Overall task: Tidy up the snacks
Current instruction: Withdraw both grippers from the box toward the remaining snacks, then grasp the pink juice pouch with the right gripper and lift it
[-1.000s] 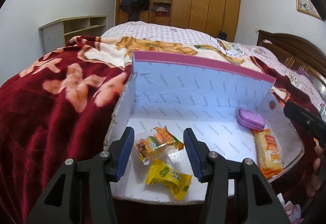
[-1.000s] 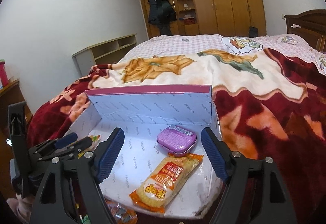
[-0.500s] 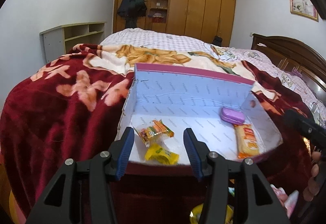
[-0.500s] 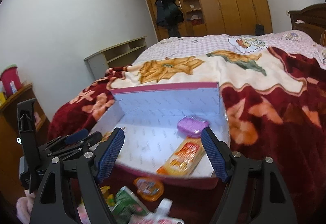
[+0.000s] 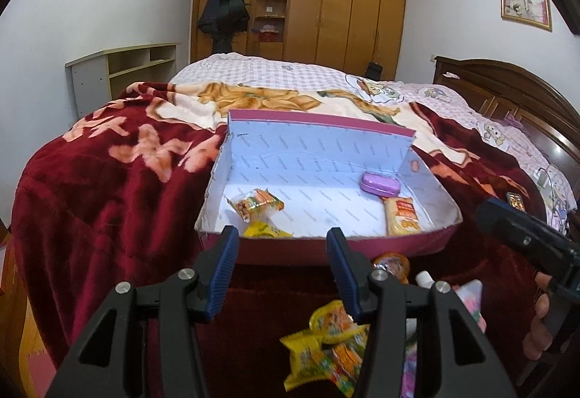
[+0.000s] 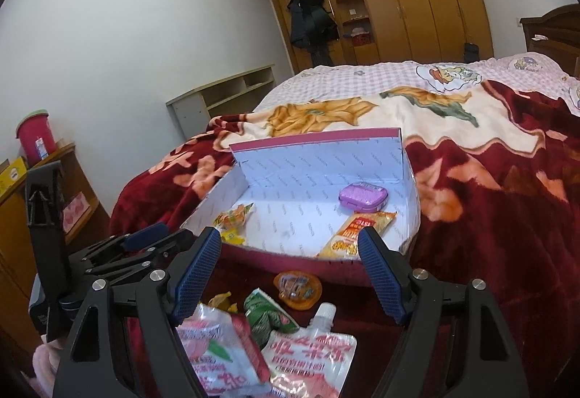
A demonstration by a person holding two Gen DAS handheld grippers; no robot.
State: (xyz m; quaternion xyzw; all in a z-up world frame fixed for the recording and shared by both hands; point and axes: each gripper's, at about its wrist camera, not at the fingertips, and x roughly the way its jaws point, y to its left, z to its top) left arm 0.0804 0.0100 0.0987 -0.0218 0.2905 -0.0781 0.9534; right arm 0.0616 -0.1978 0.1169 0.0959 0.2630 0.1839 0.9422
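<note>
A pink box [image 5: 319, 151] [image 6: 319, 158] with a white lining lies open on the bed. Inside it are a purple tin [image 5: 380, 183] [image 6: 363, 195], a long orange packet [image 5: 401, 215] [image 6: 357, 233], a clear orange sweet packet [image 5: 258, 204] and a yellow sweet [image 5: 266, 230]. On the blanket in front of the box lie a jelly cup [image 6: 299, 284], a capped pouch [image 6: 313, 351], a pink packet [image 6: 217, 351], a green packet [image 6: 266, 314] and yellow packets [image 5: 319, 343]. My left gripper [image 5: 282, 267] and right gripper [image 6: 290, 267] hover open and empty above these loose snacks, short of the box.
The box and snacks rest on a dark red flowered blanket [image 5: 108, 198]. A wooden headboard [image 5: 514, 97] stands at the right, a low shelf [image 5: 123, 71] and a wardrobe [image 5: 326, 6] behind. A wooden cabinet with a red tub [image 6: 34, 133] stands at the left.
Both grippers have drawn back from the box and risen a little. The box looks smaller and farther off, and the loose snacks in front of it have come into view.
</note>
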